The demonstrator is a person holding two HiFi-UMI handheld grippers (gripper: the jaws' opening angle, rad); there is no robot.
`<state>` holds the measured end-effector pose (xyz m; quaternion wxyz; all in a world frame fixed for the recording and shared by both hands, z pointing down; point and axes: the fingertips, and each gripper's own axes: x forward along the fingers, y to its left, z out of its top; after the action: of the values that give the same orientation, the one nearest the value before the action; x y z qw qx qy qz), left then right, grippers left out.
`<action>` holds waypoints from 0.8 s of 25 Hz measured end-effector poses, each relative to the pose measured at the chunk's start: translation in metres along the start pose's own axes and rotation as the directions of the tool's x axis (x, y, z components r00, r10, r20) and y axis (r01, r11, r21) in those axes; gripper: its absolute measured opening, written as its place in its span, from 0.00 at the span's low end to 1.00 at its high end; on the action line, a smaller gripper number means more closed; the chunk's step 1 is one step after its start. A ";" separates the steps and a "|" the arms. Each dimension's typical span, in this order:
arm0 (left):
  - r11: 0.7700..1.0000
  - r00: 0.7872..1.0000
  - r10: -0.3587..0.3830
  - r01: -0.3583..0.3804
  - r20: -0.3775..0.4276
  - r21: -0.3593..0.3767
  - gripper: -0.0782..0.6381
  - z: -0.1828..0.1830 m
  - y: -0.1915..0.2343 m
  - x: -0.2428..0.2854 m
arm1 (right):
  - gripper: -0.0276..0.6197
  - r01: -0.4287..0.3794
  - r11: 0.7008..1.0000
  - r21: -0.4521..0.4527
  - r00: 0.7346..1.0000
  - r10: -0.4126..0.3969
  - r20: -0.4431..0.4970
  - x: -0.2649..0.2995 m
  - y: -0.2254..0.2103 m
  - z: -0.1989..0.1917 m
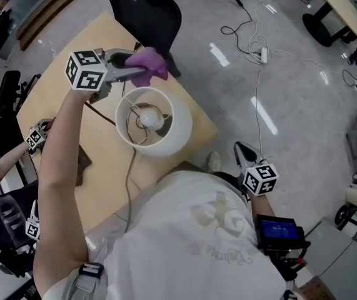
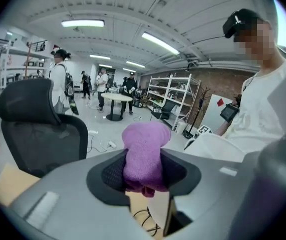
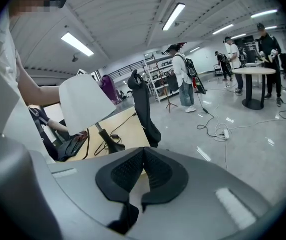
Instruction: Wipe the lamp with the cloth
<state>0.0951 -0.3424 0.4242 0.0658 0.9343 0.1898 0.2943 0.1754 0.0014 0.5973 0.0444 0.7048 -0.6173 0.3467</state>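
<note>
From above, the lamp's white shade [image 1: 177, 129] stands on the wooden table [image 1: 59, 86], its bulb [image 1: 151, 119] showing inside. My left gripper [image 1: 142, 72] is just beyond the shade's far rim, shut on a bunched purple cloth [image 1: 150, 63]. In the left gripper view the cloth [image 2: 145, 144] fills the gap between the jaws. My right gripper [image 1: 241, 149] hangs off the table's right side, close to my body, its jaws shut on nothing. In the right gripper view [image 3: 143, 154] the shade [image 3: 85, 104], lamp stem and black base [image 3: 110, 146] stand to the left, with the cloth [image 3: 107, 89] behind.
A black office chair [image 1: 147, 11] stands at the table's far edge. The lamp's cord [image 1: 128, 186] runs over the table towards me. Another person's arm with marker cubes [image 1: 35, 136] rests at the table's left. Cables and a power strip [image 1: 262, 54] lie on the floor to the right.
</note>
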 end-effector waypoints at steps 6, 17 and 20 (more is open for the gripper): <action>0.986 0.995 -0.094 0.087 0.041 0.140 0.32 0.074 -0.055 -0.046 | 0.06 -0.007 1.000 0.016 1.000 0.007 0.022 -0.001 0.002 0.003; 0.937 0.953 -0.241 0.278 -0.186 0.210 0.32 0.090 -0.102 -0.054 | 0.06 -0.069 0.998 -0.006 0.997 0.069 0.044 0.016 0.022 0.019; 0.929 0.918 -0.267 0.326 -0.292 0.176 0.32 0.068 -0.095 -0.031 | 0.06 -0.077 0.997 0.005 0.997 0.077 0.029 0.017 0.022 0.009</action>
<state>0.0802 -0.2680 0.3302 -0.0203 0.8486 0.3686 0.3790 0.1593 -0.0224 0.5920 0.0199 0.6855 -0.6436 0.3400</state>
